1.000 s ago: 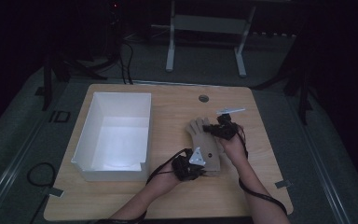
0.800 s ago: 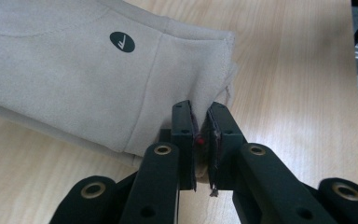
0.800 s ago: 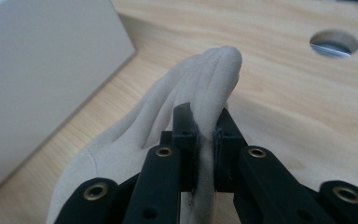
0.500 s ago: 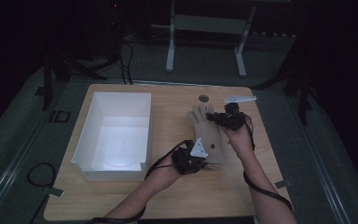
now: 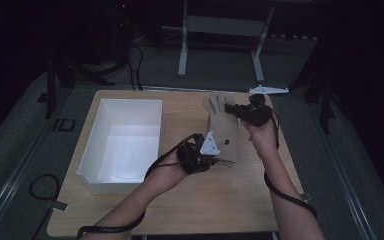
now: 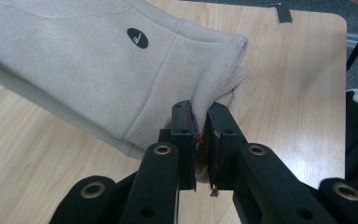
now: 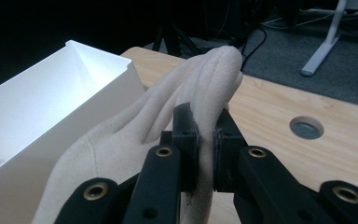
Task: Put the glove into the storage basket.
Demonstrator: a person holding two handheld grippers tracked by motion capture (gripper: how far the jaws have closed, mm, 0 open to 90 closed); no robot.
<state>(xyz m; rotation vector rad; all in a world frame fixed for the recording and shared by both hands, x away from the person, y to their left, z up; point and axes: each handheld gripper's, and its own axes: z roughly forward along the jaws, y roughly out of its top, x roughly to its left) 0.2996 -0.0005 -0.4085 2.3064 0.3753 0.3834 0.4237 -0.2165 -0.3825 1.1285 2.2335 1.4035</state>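
Between both clamped hand-held grippers, left and right: soft beige fleece glove.

Hidden and cut-off parts around the stretched beige fleece glove

In the left gripper view, the top and left edges of the picture cut off the glove, and a corner of its cuff disappears between the closed jaws of the black left gripper. In the right gripper view, the black right gripper covers the pinched part of a glove finger, the bottom edge cuts the palm, and the left edge cuts the white rectangular plastic bin. The small dark round mark on the glove is too small to read in the high view.
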